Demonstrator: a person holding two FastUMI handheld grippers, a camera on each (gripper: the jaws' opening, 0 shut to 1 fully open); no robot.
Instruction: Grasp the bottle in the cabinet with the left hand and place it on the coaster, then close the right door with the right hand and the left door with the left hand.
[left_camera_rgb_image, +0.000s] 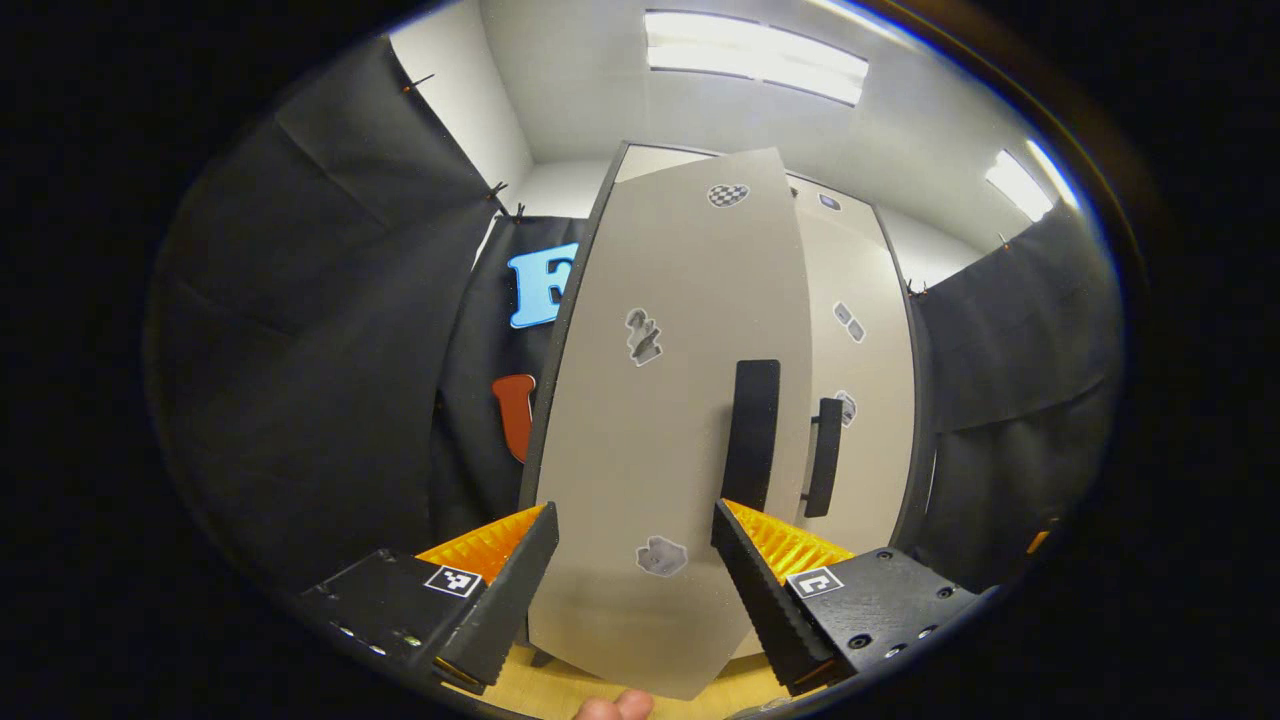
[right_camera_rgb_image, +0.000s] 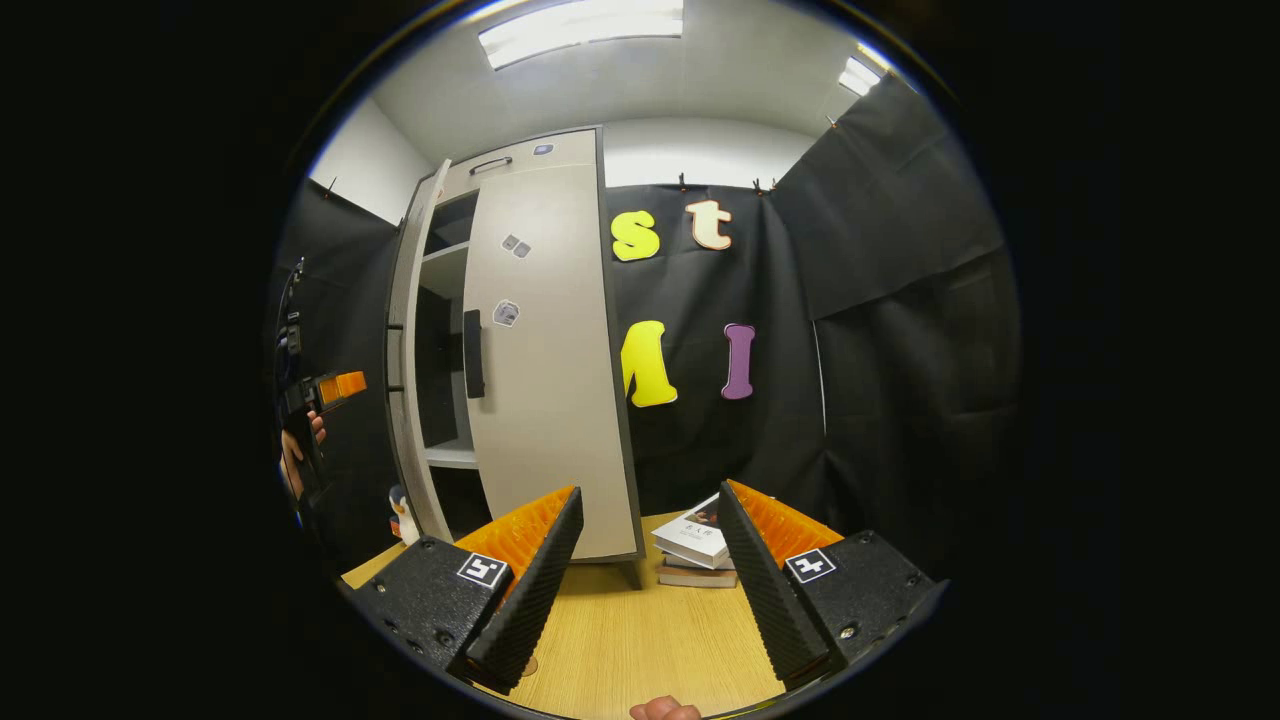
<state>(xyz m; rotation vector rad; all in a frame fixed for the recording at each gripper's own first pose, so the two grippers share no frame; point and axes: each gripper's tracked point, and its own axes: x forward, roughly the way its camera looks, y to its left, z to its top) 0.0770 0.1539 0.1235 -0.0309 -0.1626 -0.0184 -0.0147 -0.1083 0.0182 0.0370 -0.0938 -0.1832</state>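
Observation:
In the left gripper view the cabinet's left door (left_camera_rgb_image: 660, 420) stands ajar straight ahead, its black handle (left_camera_rgb_image: 750, 435) just above my left gripper (left_camera_rgb_image: 630, 590), which is open with nothing between its fingers. Behind it the right door (left_camera_rgb_image: 865, 400) lies shut, with its own handle (left_camera_rgb_image: 825, 455). In the right gripper view the right door (right_camera_rgb_image: 545, 380) is shut and the left door (right_camera_rgb_image: 405, 400) is seen edge-on, ajar, with shelves (right_camera_rgb_image: 448, 270) in the gap. My right gripper (right_camera_rgb_image: 650, 580) hangs open over the table. The left gripper (right_camera_rgb_image: 335, 388) is at the far left, held by a hand.
A stack of books (right_camera_rgb_image: 695, 545) lies on the wooden table (right_camera_rgb_image: 640, 640) to the right of the cabinet. A small white object with a dark top (right_camera_rgb_image: 403, 515) stands on the table by the left door's foot. Black cloth walls close in both sides.

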